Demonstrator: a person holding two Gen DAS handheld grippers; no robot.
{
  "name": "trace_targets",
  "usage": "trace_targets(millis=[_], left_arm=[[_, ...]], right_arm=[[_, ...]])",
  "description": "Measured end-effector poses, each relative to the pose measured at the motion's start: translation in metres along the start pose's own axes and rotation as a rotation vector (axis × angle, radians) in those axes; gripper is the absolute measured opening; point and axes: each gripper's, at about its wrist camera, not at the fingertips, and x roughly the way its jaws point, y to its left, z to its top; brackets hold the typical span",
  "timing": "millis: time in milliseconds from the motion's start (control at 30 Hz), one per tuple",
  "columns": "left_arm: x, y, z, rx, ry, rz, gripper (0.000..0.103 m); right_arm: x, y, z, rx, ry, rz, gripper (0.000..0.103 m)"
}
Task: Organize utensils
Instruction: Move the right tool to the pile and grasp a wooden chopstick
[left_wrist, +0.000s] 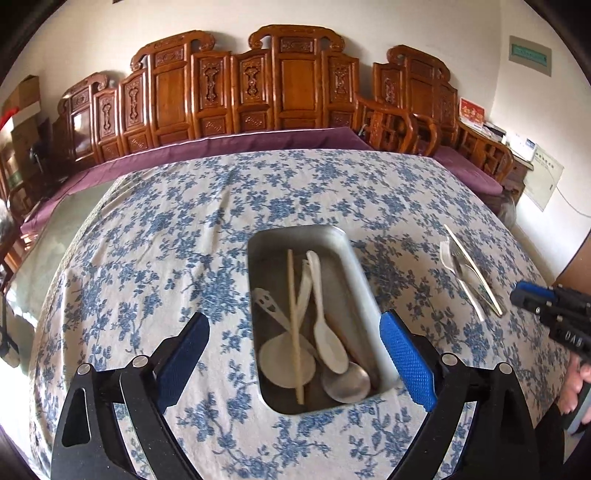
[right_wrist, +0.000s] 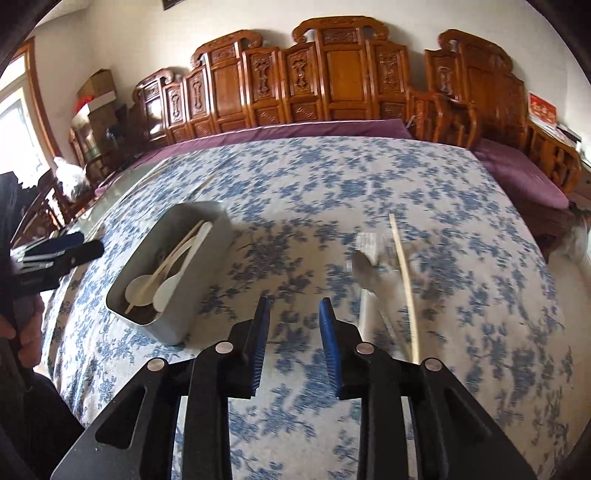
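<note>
A metal tray (left_wrist: 364, 291) sits on the floral tablecloth and holds white plastic spoons (left_wrist: 325, 332), a metal spoon (left_wrist: 345, 382), a chopstick (left_wrist: 293, 321) and a slotted utensil. My left gripper (left_wrist: 295, 354) is open wide and empty, hovering over the tray's near end. My right gripper (right_wrist: 295, 332) is partly open and empty above bare cloth, between the tray (right_wrist: 201, 266) and a loose pile: a chopstick (right_wrist: 404, 284), a metal spoon (right_wrist: 364, 271) and white plastic pieces, blurred. That pile (left_wrist: 471, 273) lies right of the tray in the left wrist view.
The table is covered by a blue-and-white floral cloth (left_wrist: 184, 229). A carved wooden bench with purple cushions (left_wrist: 240, 147) runs behind it. The right gripper (left_wrist: 554, 310) shows at the right edge of the left wrist view; the left gripper (right_wrist: 55, 258) at the left edge of the right one.
</note>
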Motion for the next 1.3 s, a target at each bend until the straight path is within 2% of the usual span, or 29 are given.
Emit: trace_targets(millis=[233,467,633,833,1067,1233,1300], left_arm=[[-0.025,-0.043,-0.001,0.032,-0.026,-0.022,0.090],[-0.046,-0.088,-0.015,0.057,-0.015,-0.051,0.090],[-0.051,-0.110,-0.021,0.049,-0.001,-0.062,0.090],[-0.041,-0.128,-0.029,0.051,0.038,-0.064,0.090],[-0.016,-0.140,-0.029,0.070,0.078,-0.072,0.090],[0.010,-0.154,-0.024,0.095,0.090,-0.084,0.090],[0.023,-0.159,-0.020,0.103,0.100,-0.084,0.090]], right_arm=[[-0.034,-0.029,-0.012,0.014,-0.026,-0.038,0.039],[-0.063,-0.050,-0.027,-0.012,-0.038,-0.064,0.039],[-0.069,-0.060,-0.031,-0.030,-0.032,-0.076,0.039],[-0.050,-0.072,-0.040,-0.075,0.021,-0.105,0.039],[-0.019,-0.091,-0.046,-0.060,0.066,-0.097,0.037],[0.015,-0.104,-0.029,-0.042,0.065,-0.102,0.037],[0.028,-0.109,-0.022,-0.008,0.057,-0.077,0.036]])
